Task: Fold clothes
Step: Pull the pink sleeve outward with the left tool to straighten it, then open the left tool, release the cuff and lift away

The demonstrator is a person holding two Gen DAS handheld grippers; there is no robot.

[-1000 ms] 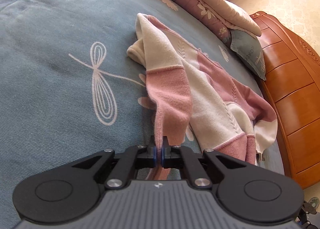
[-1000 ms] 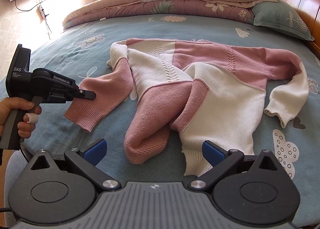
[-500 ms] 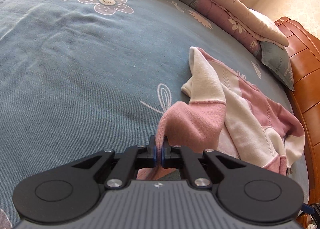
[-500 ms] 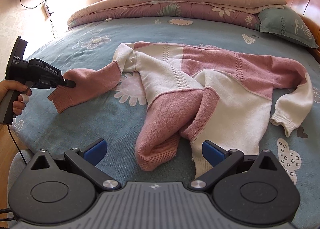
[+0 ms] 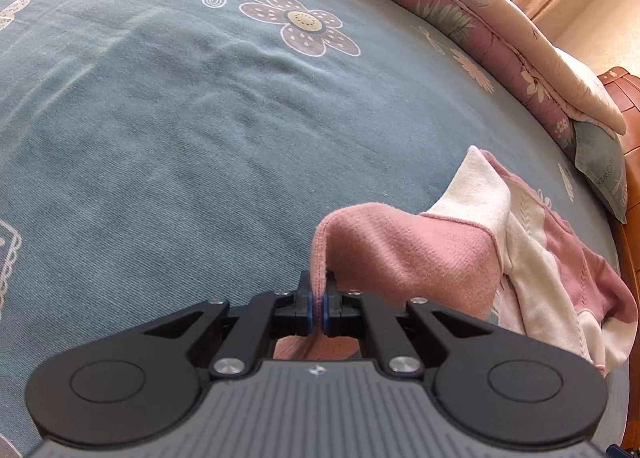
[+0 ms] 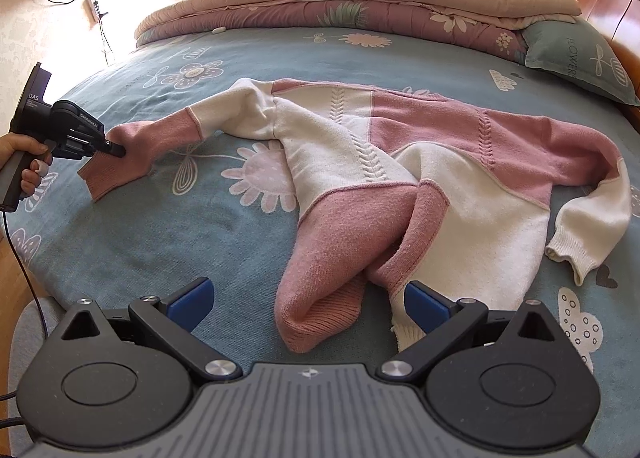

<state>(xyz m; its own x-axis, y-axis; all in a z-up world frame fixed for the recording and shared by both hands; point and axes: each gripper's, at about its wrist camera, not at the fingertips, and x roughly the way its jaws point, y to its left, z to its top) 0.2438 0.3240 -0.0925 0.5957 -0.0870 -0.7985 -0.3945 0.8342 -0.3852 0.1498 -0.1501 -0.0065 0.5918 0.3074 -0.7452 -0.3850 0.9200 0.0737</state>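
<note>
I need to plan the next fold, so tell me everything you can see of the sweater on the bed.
The sweater is a soft knit in pink and cream blocks with raised leaf-like stitch lines and ribbed cuffs. It lies spread but rumpled on the blue flowered bedsheet, its lower body bunched into a fold near the open right claw. One pink-ended sleeve is stretched sideways, pinched near its cuff by the left claw. The other sleeve, cream-ended, curls at the far side.

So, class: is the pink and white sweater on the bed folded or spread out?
Spread, unfolded: the sweater lies rumpled, sleeves out to both sides, the left gripper pinching one pink cuff.
</note>
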